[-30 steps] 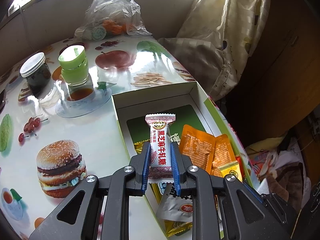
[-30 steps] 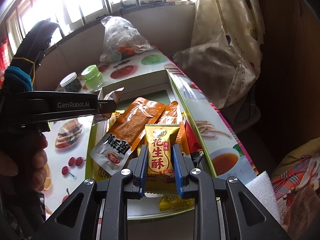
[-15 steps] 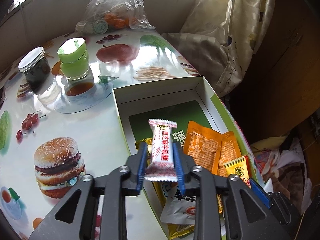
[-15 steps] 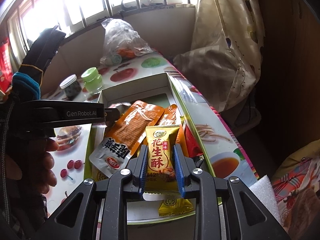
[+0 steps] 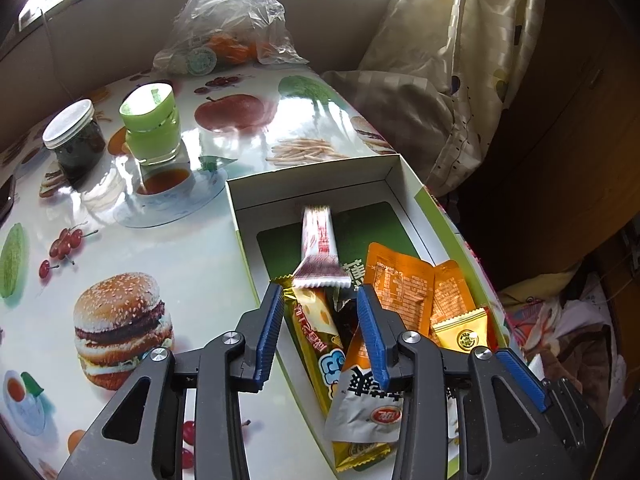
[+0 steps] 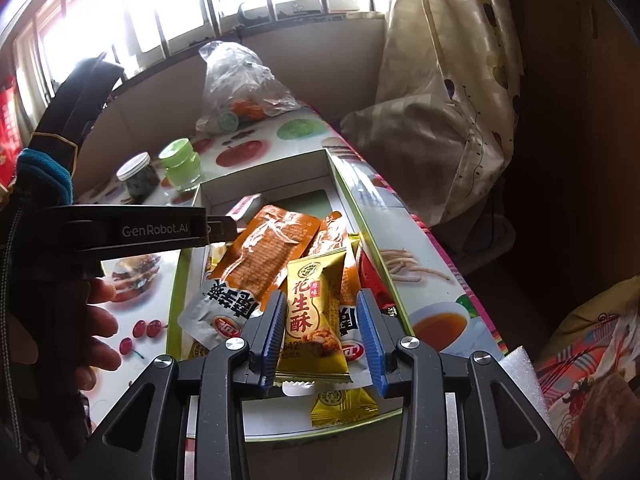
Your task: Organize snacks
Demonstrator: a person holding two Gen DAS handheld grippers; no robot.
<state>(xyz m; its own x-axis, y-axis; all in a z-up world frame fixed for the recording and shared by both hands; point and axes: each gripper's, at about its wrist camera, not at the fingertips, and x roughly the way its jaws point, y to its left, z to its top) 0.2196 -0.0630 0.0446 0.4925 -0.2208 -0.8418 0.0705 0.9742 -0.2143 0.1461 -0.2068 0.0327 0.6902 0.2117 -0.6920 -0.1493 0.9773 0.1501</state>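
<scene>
In the left wrist view my left gripper [image 5: 320, 300] hangs over the near end of a white cardboard box [image 5: 312, 176]. Its jaws are opening and nothing is between the pads. A white-and-red candy bar [image 5: 318, 240], blurred, is dropping free just beyond the fingertips into the box. In the right wrist view my right gripper [image 6: 322, 320] is also opening. A yellow peanut-crisp packet [image 6: 316, 316] stands between its pads with a gap on the right side. Orange packets [image 6: 268, 248] and a silver packet [image 6: 224, 308] lie in the box [image 6: 264, 172].
A green-lidded jar [image 5: 150, 124], a dark jar with a white lid [image 5: 74, 140] and a plastic bag [image 5: 228, 24] stand on the food-print table [image 5: 120, 240]. A curtain [image 5: 440, 60] hangs past the table's right edge. The left gripper's body [image 6: 152, 232] and a hand [image 6: 96, 320] fill the right view's left side.
The left jaws opened and let go of the white-and-red candy bar, which tips away into the box. The right jaws widened around the yellow packet. Neither hand shifted.
</scene>
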